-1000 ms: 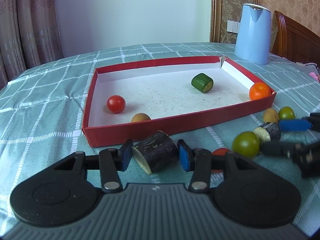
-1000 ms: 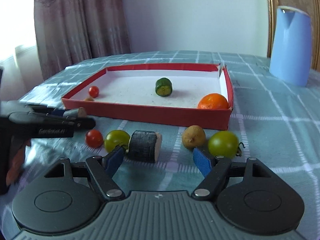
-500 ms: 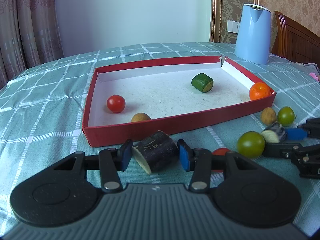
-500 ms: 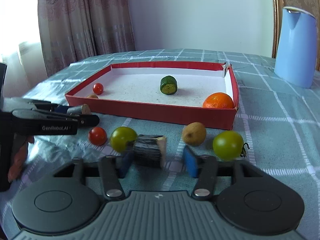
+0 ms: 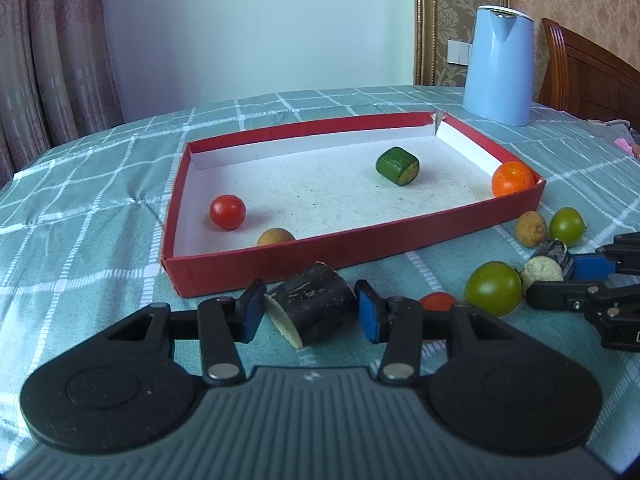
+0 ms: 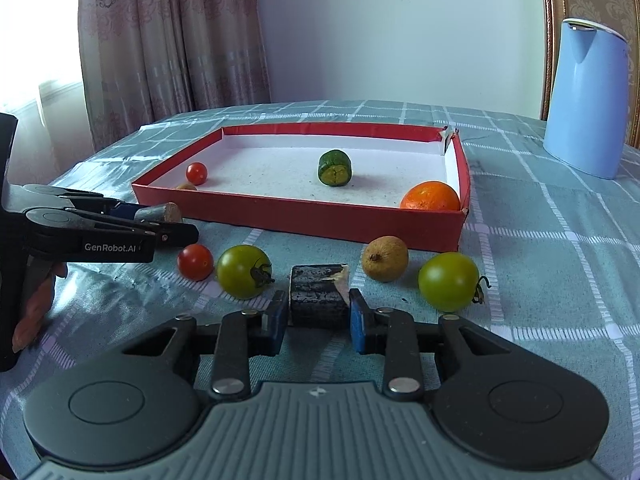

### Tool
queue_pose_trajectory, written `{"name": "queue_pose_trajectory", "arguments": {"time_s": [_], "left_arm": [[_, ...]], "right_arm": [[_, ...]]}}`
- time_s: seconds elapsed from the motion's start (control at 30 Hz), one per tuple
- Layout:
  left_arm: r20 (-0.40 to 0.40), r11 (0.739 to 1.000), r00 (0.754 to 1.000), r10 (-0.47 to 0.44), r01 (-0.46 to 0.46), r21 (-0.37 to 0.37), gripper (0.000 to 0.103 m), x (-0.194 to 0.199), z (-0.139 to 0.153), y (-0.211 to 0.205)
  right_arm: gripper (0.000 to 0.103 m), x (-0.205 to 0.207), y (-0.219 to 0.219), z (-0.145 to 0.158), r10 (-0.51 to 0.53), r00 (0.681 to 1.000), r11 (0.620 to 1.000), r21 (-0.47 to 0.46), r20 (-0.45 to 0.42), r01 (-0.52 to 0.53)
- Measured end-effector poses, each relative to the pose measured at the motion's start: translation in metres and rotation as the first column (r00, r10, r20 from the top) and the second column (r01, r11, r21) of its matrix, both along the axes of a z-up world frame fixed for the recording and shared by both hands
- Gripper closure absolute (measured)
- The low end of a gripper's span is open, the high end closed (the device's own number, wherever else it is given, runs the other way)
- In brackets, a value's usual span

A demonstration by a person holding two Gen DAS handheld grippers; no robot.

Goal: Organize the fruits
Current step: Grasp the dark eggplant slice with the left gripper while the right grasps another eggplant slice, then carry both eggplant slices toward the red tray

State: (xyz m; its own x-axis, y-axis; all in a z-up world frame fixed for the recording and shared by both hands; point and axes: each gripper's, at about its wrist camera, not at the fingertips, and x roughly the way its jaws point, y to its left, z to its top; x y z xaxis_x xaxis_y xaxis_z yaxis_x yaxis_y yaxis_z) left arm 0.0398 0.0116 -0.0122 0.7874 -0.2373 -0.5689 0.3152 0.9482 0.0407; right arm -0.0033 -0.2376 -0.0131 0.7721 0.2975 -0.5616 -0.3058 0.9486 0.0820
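Left gripper (image 5: 310, 312) pinches a dark eggplant chunk (image 5: 314, 306) before the red tray (image 5: 360, 244). Only right view shows right gripper (image 6: 318, 320) clamping second chunk (image 6: 318, 294), between green tomatoes (image 6: 244, 272)

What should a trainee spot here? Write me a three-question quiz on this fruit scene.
1. True or false: the orange lies inside the red tray.
2. How many green tomatoes lie outside the tray?
3. The right hand-held gripper is closed on: A) a dark chunk; B) a red tomato; C) a longan.
Key: 1 true; 2 two; 3 A.
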Motion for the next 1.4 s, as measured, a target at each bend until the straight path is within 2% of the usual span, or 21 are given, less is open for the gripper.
{"name": "queue_pose_trajectory", "arguments": {"time_s": [0.2,0.43,0.57,0.77,1.0,1.4], "left_arm": [[0.110,1.000,0.994,0.004,-0.001,-0.028,0.059,-0.016,0.010,0.004],[0.006,0.998,0.998,0.066,-0.066,-0.025,0.059,0.001,0.002,0.009],[-0.022,0.994,0.994,0.110,-0.110,-0.019,0.059,0.006,-0.001,0.013],[-0.012,0.989,0.989,0.148,-0.148,-0.005,0.059,0.003,0.000,0.015],[-0.012,0.988,0.988,0.155,-0.155,-0.001,0.059,0.004,0.000,0.015],[-0.010,0.988,0.988,0.156,-0.156,-0.006,0.059,0.003,0.000,0.015]], "right_arm": [[0.072,-0.001,0.001,-0.001,-0.004,1.000,1.000,-0.006,0.004,0.004],[0.072,-0.004,0.002,-0.001,-0.007,1.000,1.000,-0.014,0.010,0.007],[0.072,-0.005,0.002,-0.001,-0.009,1.000,1.000,-0.020,0.016,0.009],[0.072,-0.008,0.001,0.002,-0.035,0.999,0.999,-0.018,0.036,0.036],[0.072,-0.010,0.006,0.014,-0.024,0.996,0.998,-0.060,0.089,0.030],[0.072,0.019,0.009,0.040,-0.048,0.985,0.992,-0.110,0.165,0.067]]}}
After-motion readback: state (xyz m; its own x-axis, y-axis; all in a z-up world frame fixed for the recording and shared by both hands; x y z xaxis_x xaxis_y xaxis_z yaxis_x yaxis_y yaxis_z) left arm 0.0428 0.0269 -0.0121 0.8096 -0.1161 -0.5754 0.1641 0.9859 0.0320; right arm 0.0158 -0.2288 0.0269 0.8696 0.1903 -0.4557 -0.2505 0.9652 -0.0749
